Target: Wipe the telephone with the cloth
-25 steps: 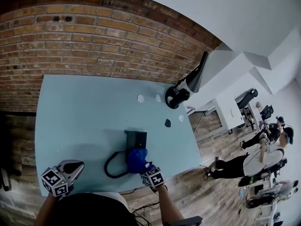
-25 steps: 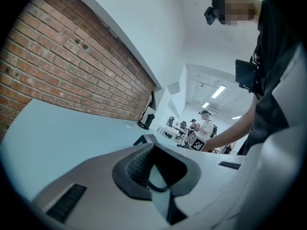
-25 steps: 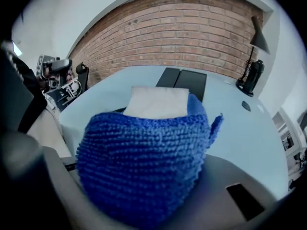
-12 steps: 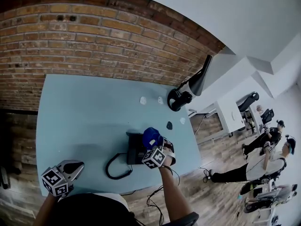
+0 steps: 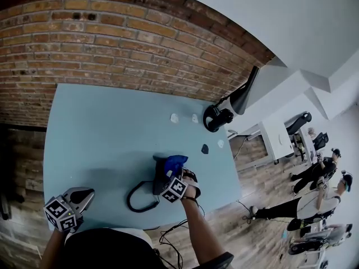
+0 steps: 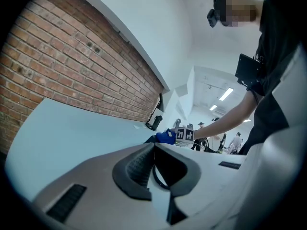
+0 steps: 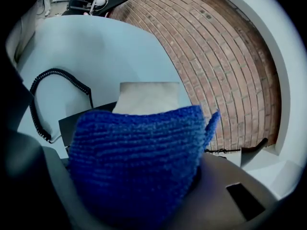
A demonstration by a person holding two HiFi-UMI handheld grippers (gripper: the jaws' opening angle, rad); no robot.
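The right gripper is clenched on a blue knitted cloth, and in the right gripper view that cloth bulges out between the jaws and fills most of the space between them. The bundle sits over the far right part of the black telephone, which lies on the light blue counter near its front edge. Whether the cloth actually presses on the telephone cannot be told. From the right gripper the telephone shows just behind the cloth as a dark body with a pale rectangular panel on top. Its coiled cord loops away to the left of it over the counter. In the head view the same cord curls in a loop at the telephone's left front. The left gripper hangs well to the left of the telephone, over the counter's front edge, touching nothing. In its own view the left gripper has its jaw tips drawn together with nothing between them, and only bare counter shows beyond. Past the telephone, toward the brick wall, a few small white scraps lie on the counter well apart from it.
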